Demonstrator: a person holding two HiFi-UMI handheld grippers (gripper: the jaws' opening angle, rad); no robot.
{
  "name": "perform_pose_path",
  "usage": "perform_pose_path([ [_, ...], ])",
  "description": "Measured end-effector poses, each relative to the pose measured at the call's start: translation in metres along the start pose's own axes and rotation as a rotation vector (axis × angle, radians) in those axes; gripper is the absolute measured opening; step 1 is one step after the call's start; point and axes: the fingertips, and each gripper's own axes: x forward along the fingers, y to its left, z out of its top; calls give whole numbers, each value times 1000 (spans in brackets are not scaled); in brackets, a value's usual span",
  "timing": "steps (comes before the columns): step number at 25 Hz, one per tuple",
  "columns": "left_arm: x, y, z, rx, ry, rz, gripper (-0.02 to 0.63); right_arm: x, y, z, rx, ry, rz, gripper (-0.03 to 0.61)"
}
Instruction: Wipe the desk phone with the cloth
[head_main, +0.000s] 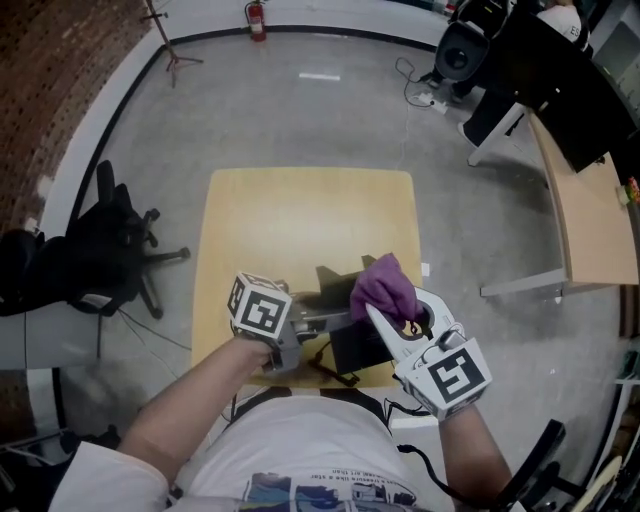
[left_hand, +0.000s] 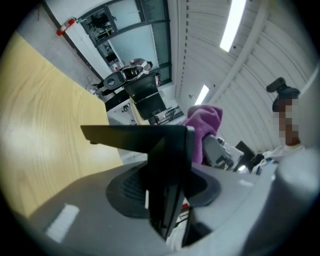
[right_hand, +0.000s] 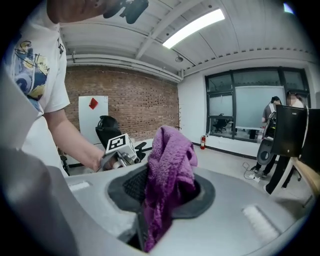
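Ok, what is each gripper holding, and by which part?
The left gripper is shut on the desk phone, gripping a thin black edge. The right gripper is shut on the purple cloth, gripping one end, with the rest bunched beyond the jaws.

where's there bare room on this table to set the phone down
The far half of the table, between the desk phone and the far edge, is bare. The near edge is crowded: the left claw grips it there, and the right claw holds the purple cloth by it.

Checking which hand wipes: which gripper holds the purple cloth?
The right gripper: the purple cloth is clamped in its jaws, while the left gripper has its jaws closed on the black desk phone.
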Motion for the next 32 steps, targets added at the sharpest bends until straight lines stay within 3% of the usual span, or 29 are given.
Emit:
perform_pose_path([
  [21,-15,-31,2,16,35,-86,181,-59,73,-93,22,237,-87,109],
  [25,-14,-33,2,29,58,-101,179,-65,75,-83,6,233,-105,109],
  [32,-11,-39,-11,55,121,-118,179,-63,46,-21,-46,121,-178,109],
])
